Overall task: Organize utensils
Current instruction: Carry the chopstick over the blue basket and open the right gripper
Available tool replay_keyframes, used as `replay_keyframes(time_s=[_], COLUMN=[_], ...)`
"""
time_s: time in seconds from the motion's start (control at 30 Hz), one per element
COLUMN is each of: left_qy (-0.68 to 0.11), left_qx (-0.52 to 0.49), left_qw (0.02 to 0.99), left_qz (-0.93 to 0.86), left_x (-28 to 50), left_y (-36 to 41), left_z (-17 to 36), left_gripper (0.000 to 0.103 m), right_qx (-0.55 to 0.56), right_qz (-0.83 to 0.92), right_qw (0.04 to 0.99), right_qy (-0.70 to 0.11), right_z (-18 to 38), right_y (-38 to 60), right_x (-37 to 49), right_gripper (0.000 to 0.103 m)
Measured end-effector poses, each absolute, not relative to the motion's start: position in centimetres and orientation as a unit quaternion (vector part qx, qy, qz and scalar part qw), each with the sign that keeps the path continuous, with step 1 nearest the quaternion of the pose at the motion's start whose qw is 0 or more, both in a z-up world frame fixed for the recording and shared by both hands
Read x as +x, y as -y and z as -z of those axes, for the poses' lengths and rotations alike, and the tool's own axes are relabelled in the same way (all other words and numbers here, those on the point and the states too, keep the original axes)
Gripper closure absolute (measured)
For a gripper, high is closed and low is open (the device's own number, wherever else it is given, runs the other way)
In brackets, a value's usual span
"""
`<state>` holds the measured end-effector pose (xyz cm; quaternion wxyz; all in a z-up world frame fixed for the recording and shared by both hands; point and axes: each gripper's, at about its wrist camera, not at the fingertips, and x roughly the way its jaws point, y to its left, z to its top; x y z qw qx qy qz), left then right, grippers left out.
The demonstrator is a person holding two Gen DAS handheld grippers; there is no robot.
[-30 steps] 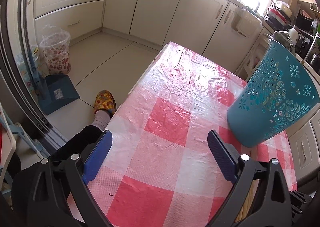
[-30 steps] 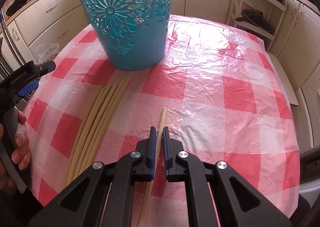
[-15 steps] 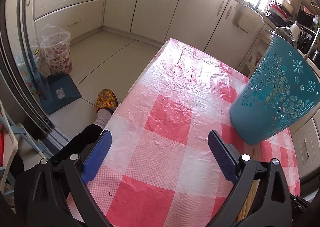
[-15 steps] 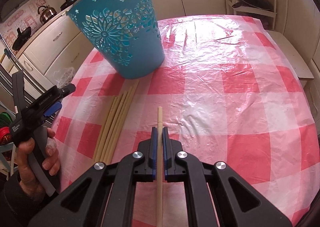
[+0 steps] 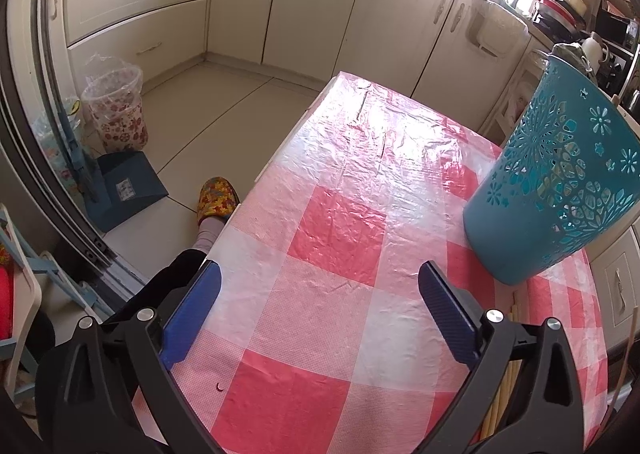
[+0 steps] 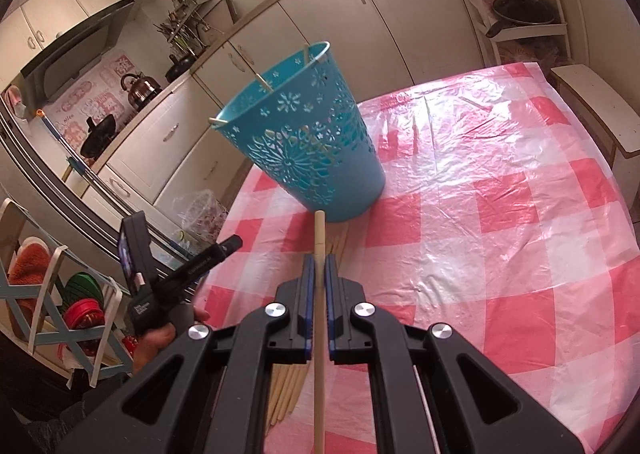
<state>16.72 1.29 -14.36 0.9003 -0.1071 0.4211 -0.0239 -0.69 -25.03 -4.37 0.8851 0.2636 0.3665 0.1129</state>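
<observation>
My right gripper (image 6: 319, 264) is shut on a long pale chopstick (image 6: 319, 238), lifted off the table with its tip pointing at the teal cut-out basket (image 6: 310, 152). That basket (image 5: 560, 182) stands upright on the red-and-white checked tablecloth (image 6: 500, 214), and a few stick ends show at its rim. Several more chopsticks (image 6: 286, 394) lie bundled on the cloth under my right gripper; their ends (image 5: 506, 390) show behind the left gripper's right finger. My left gripper (image 5: 320, 286) hovers open over the near table corner, holding nothing; it also shows at the left of the right wrist view (image 6: 176, 274).
Cream kitchen cabinets (image 5: 312, 6) line the walls. A plastic bin (image 5: 118, 110), a blue dustpan (image 5: 128, 186) and a person's slippered foot (image 5: 216, 200) are on the floor left of the table. A bench (image 6: 592, 110) runs along the table's far right side.
My right gripper has lifted the chopstick off the cloth and rolled, so the basket now sits further ahead and lower in its view. The left gripper stayed put, open.
</observation>
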Motion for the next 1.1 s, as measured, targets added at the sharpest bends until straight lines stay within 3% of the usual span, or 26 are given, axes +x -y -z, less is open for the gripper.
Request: replay_keyframes(time_s=[1.1], left_qy=[-0.424], left_qx=[-0.101], left_qw=[0.9], left_qz=[0.024], left_x=[16.9], left_y=[-1.0], left_z=[14.4], left_gripper=[0.008], right_qx=[0.292], right_qz=[-0.157], right_qw=[0.915], right_qy=[-0.229], right_z=[-6.3], right_y=[26.1], right_x=[4.0], right_gripper=[0.097])
